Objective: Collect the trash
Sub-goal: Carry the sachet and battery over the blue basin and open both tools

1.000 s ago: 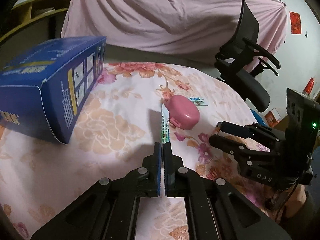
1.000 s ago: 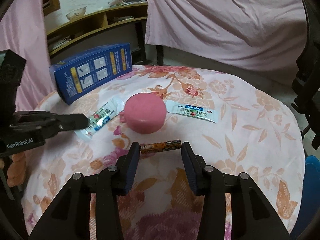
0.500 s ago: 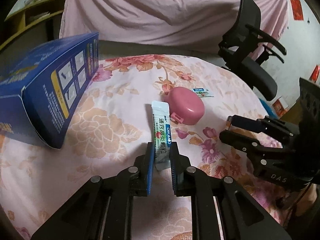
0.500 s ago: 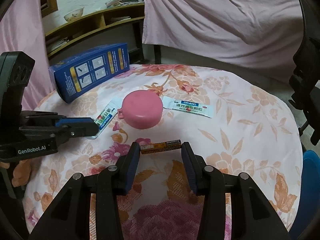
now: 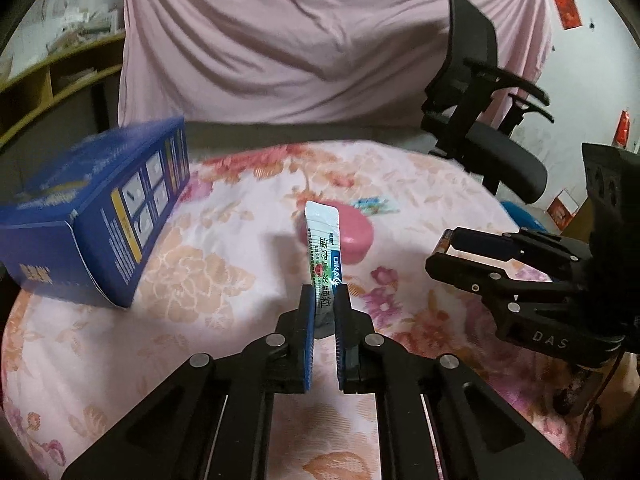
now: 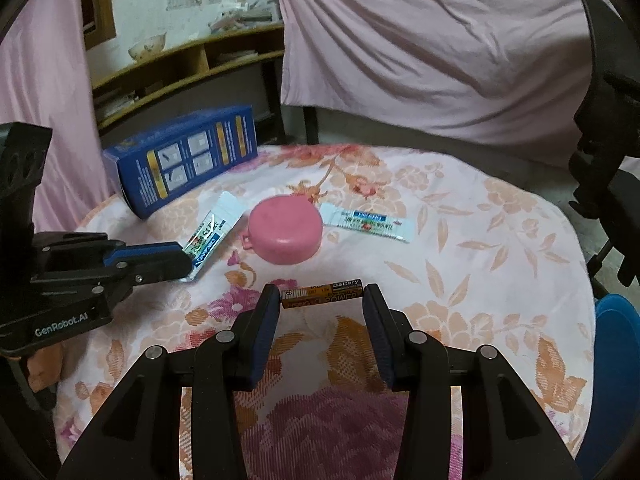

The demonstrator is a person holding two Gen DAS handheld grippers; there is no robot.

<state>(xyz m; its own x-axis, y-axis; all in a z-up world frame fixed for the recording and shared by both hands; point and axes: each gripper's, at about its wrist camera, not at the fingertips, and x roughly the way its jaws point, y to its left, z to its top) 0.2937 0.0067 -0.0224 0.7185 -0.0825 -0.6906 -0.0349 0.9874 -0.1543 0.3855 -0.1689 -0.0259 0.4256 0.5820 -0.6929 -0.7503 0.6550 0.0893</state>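
Left wrist view: left gripper (image 5: pixel 324 294), jaws just closing, pinches the medicine sachet (image 5: pixel 323 252) by its near end; right gripper (image 6: pixel 320 296) clamps the battery (image 6: pixel 322 293) endwise. Lift both gently, grips firm.

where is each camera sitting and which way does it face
Left wrist: on the left tool, looking along it, tilted down at the table; its own fingers pinch a sachet, and the right tool shows at right.
Right wrist: on the right tool, facing down-forward; its own fingers bracket a battery, and the left tool shows at left.
Shared: the blue box, pink case, second sachet and floral tablecloth.
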